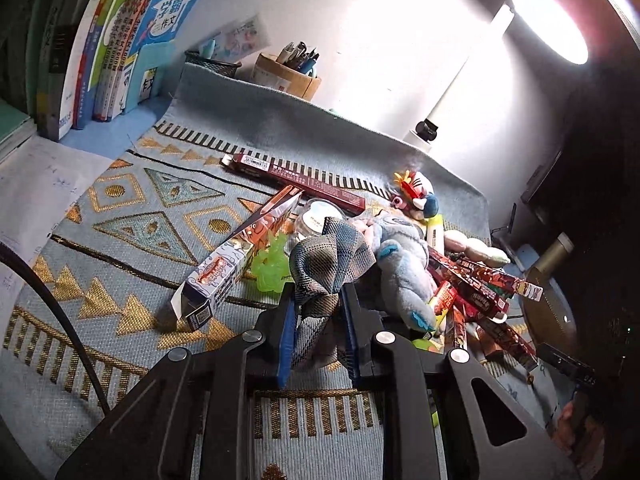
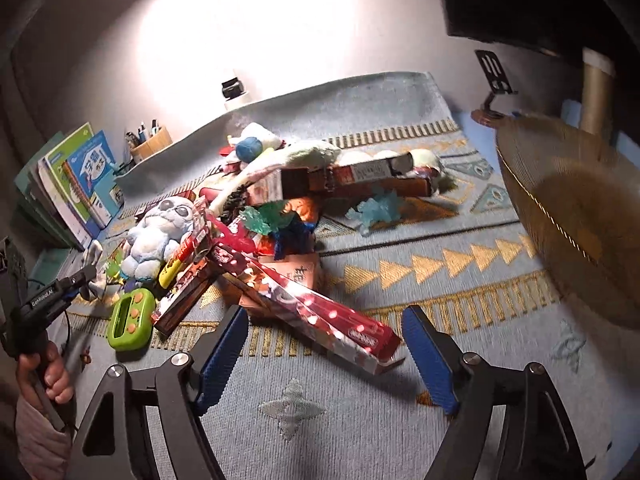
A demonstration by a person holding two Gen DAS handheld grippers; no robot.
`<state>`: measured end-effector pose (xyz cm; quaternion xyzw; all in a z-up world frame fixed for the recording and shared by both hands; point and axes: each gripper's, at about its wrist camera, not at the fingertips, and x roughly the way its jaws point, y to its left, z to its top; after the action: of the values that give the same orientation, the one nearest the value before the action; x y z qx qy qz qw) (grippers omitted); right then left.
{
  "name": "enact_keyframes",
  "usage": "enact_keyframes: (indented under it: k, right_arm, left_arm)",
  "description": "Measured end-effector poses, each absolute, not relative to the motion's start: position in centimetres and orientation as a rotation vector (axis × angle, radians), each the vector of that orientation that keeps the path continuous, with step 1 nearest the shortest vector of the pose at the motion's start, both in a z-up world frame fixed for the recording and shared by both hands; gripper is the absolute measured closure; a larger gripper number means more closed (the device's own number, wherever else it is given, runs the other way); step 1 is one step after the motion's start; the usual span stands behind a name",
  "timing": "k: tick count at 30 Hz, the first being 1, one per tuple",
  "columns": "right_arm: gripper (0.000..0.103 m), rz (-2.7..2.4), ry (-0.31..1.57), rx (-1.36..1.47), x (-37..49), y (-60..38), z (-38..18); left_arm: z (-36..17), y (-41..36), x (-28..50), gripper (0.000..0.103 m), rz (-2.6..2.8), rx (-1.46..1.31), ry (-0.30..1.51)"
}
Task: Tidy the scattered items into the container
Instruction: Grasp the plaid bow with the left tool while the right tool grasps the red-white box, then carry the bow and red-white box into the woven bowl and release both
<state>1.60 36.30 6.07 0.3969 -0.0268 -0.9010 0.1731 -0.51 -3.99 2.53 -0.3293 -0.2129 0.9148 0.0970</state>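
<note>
My left gripper (image 1: pixel 319 300) is shut on a grey-blue checked cloth bow (image 1: pixel 332 256), pinched between its blue pads just above the patterned mat. In the right wrist view the left gripper (image 2: pixel 70 282) sits at the far left with the bow (image 2: pixel 95 258) at its tip. My right gripper (image 2: pixel 326 316) stands open over the near end of a pink dotted box (image 2: pixel 320 312), pads not touching it. The pile behind holds a blue plush toy (image 2: pixel 156 236), a green timer (image 2: pixel 130 320) and several long boxes. A round golden basket (image 2: pixel 560 208) stands at the right.
Books (image 1: pixel 100 60) stand along the left edge, with a wooden pen holder (image 1: pixel 288 72) and a lit lamp (image 1: pixel 548 20) at the back. Paper sheets (image 1: pixel 40 184) lie at the left. A person's hand (image 2: pixel 44 372) holds the left gripper's handle. A phone stand (image 2: pixel 496 76) rises behind the basket.
</note>
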Motion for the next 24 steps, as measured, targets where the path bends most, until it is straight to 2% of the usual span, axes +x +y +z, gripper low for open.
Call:
enact_keyframes:
  k: [6,8,9,10,15,24]
  right_arm:
    - [0.025,-2.396,0.396,1.098,-0.5,31.8,5.6]
    - [0.032,-2.354,0.446,1.136,-1.6,31.4,4.7]
    - [0.052,-2.320,0.438,1.154,-2.0,31.3,4.3]
    - [0.060,-2.300,0.426,1.176,-2.3,31.5,3.9]
    - [0.085,-2.278,0.336,1.171,-0.9,32.1,4.1]
    - [0.086,-2.202,-0.130,1.173,3.4,37.8,5.3]
  left_arm:
    - [2.7,-4.0,-0.3,0.085,2.711,-0.956,-0.626]
    - [2.6,-3.8,-0.3,0.085,2.714,-0.964,-0.607]
    - [2.6,-3.6,-0.4,0.085,2.716,-0.967,-0.596]
    - [2.6,-3.5,-0.4,0.085,2.717,-0.972,-0.585]
    - [2.6,-2.9,-0.4,0.085,2.729,-0.989,-0.531]
    - [4.9,3.2,1.8,0.085,2.620,-1.017,-0.409]
